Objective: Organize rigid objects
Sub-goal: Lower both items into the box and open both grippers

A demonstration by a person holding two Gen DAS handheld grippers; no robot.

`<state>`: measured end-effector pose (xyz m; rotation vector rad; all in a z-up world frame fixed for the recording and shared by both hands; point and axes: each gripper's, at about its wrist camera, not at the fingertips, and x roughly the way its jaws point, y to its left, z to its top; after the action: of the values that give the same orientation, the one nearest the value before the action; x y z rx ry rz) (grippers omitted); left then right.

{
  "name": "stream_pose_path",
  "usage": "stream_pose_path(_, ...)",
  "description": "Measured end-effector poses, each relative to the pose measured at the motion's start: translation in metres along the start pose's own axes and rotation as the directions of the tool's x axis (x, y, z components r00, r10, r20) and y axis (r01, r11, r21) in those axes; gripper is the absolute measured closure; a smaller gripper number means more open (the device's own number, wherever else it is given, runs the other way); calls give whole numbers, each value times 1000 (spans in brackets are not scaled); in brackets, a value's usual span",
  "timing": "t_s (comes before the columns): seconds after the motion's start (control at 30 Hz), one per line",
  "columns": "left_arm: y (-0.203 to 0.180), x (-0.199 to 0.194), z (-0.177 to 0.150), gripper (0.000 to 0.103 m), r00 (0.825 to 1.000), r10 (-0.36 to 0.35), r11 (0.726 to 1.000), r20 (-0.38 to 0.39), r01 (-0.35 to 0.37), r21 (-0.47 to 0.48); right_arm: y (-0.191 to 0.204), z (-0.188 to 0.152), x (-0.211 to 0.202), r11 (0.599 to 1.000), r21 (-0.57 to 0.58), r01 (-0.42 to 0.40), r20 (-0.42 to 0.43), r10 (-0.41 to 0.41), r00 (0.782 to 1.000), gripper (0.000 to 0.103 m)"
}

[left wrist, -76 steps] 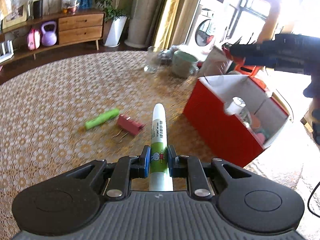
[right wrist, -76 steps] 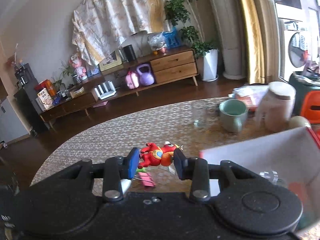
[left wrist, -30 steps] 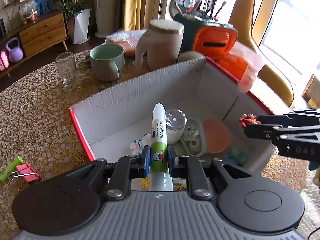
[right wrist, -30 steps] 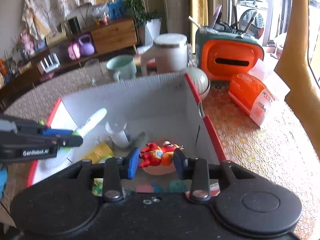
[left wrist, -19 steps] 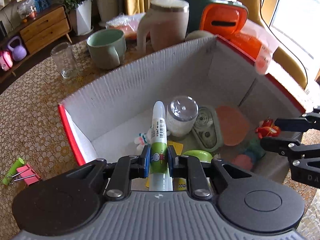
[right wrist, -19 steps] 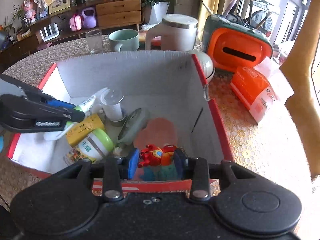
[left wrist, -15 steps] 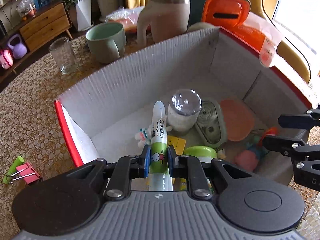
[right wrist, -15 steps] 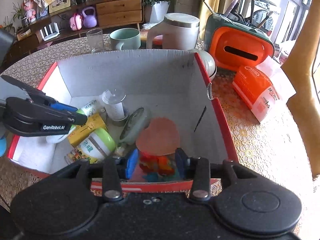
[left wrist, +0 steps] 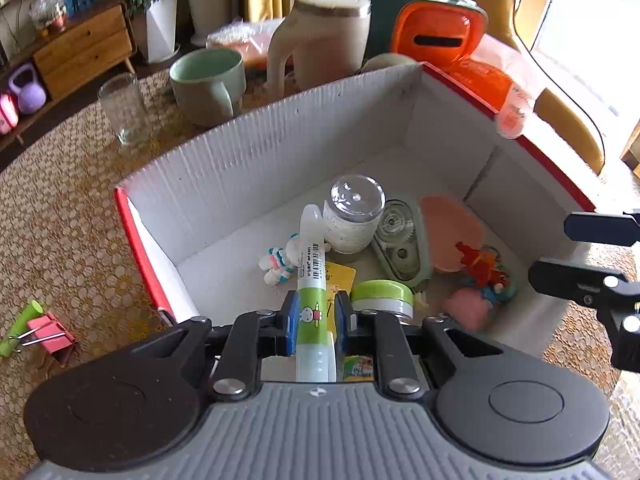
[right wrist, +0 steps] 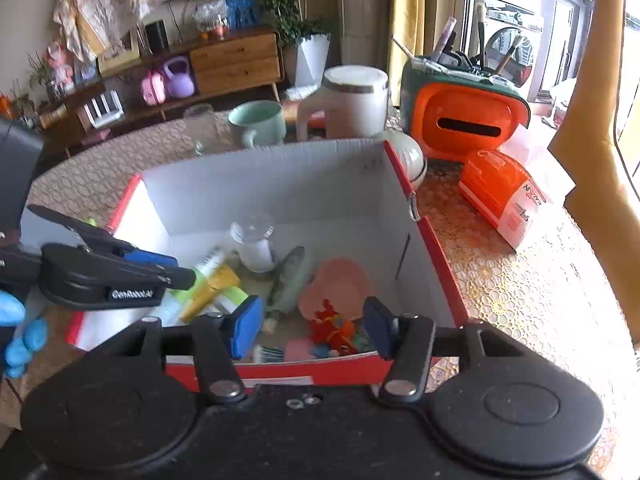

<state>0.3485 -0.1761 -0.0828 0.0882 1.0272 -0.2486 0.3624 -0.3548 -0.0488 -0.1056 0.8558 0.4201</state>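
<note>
Left gripper (left wrist: 313, 317): clenched on the glue stick (left wrist: 310, 280) — over the box (left wrist: 256, 152).
Right gripper (right wrist: 312, 326): jaws just opening, released; red toy (right wrist: 332, 328) probably lying below, at 6 o'clock inside.

My left wrist camera sits just behind my left gripper (left wrist: 313, 322), tilted steeply down from close above the near rim of the red box (left wrist: 256, 148), facing the mug (left wrist: 208, 84) and window side. My right wrist camera looks down over the opposite near wall (right wrist: 280, 370) toward the sideboard (right wrist: 236, 62). Both share the box interior, and each catches the other gripper at its edge.
</note>
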Motion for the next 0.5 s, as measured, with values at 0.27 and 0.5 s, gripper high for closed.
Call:
stream_pose_path(0.27, 9, -31, -13, 85, 997, -60, 997, 41, 61, -39, 20, -3, -25, 999, 3, -35, 39, 35, 999, 45)
stream_pose_path(0.5, 15, -68, -29, 85, 990, -111, 993, 91, 114, -34, 44, -5, -46, 998, -4, -62, 75, 62, 995, 41)
